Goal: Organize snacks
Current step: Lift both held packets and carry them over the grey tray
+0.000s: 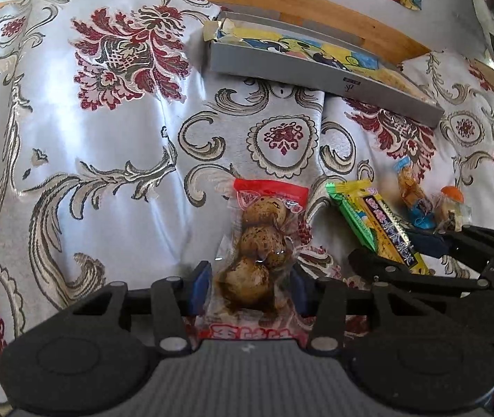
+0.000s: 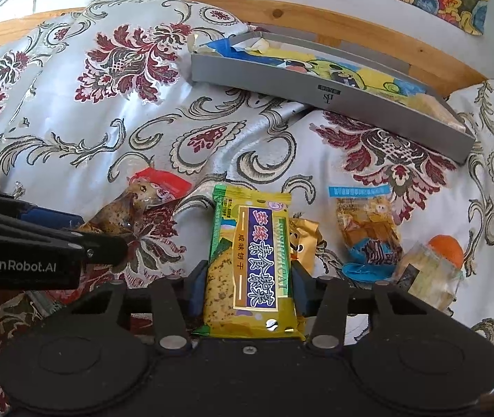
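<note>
A: Two packs are in your fingers, one per gripper. Your left gripper (image 1: 250, 288) has its blue fingers (image 1: 201, 286) pressed against both sides of the egg pack (image 1: 259, 243), a clear pouch with a red top holding three speckled brown eggs.

B: And your right gripper (image 2: 248, 288)?

A: It is clamped on the biscuit pack (image 2: 250, 260), the yellow-green one with the purple label, held lengthwise between the fingers. Both packs sit low over the floral cloth (image 1: 108, 139), close to each other.

B: What else lies near you?

A: Just to the right of the biscuit pack you have a gold packet (image 2: 304, 239), then a blue-edged packet (image 2: 368, 232), then an orange-topped packet (image 2: 434, 267). The grey tray (image 2: 334, 95) lies farther back by the wooden edge, with coloured paper inside it.
</note>
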The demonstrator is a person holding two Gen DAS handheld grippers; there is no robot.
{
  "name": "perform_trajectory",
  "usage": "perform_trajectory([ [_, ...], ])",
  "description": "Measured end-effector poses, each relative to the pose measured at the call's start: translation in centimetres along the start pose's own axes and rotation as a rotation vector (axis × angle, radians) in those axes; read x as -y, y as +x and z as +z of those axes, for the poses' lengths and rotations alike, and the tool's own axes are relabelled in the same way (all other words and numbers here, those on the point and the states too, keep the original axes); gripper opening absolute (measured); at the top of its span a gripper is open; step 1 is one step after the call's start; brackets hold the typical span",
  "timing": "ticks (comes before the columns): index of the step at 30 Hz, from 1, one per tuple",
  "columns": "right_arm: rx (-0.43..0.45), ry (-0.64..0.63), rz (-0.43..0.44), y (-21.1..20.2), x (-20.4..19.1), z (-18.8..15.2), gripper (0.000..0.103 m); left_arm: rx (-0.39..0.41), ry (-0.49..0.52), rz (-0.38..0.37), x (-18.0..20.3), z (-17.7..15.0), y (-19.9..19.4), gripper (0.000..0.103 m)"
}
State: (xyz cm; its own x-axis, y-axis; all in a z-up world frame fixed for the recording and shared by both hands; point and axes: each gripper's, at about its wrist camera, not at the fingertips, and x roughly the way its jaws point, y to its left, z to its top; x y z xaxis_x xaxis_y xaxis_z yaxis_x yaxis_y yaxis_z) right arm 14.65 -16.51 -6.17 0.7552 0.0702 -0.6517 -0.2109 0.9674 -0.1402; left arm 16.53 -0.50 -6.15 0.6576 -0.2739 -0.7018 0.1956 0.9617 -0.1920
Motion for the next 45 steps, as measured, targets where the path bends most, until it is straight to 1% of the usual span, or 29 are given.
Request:
perform_trajectory([
  [4,0.014,-0.067,-0.021,-0.6,-0.8,-0.1,0.049,0.001,-0.011,-0.002,0.2,-0.3,-0.6,0.05],
  [9,0.069,-0.244,-0.091,-1.9,-2.8,-0.7,0.049,-0.001,-0.032,0.01,0.6,-0.5,-1.4,0.049],
  [12,0.087,-0.294,-0.118,-2.7,-3.2,-0.8,0.049,0.012,-0.042,0.02,0.7,-0.7,-2.1,0.048],
  [17,0.123,-0.304,-0.158,-4.1,-2.7,-0.9,0.049,0.04,-0.059,0.026,1.2,-0.7,-3.6,0.048],
  [20,0.145,-0.3,-0.173,-5.1,-2.4,-0.8,0.049,0.072,-0.064,0.04,1.8,-0.8,-4.8,0.048],
  [26,0.201,-0.275,-0.186,-7.5,-1.6,-0.7,0.049,0.138,-0.03,0.066,3.7,-0.6,-7.0,0.048],
  [35,0.293,-0.217,-0.204,-11.2,0.3,-0.2,0.049,0.199,-0.037,0.079,6.1,0.2,-9.2,0.048],
  [41,0.371,-0.231,-0.222,-13.5,2.0,1.3,0.049,0.237,-0.03,0.088,8.0,2.6,-9.7,0.048],
  [45,0.405,-0.256,-0.226,-13.3,3.5,3.0,0.049,0.272,0.001,0.099,9.2,5.1,-9.5,0.048],
])
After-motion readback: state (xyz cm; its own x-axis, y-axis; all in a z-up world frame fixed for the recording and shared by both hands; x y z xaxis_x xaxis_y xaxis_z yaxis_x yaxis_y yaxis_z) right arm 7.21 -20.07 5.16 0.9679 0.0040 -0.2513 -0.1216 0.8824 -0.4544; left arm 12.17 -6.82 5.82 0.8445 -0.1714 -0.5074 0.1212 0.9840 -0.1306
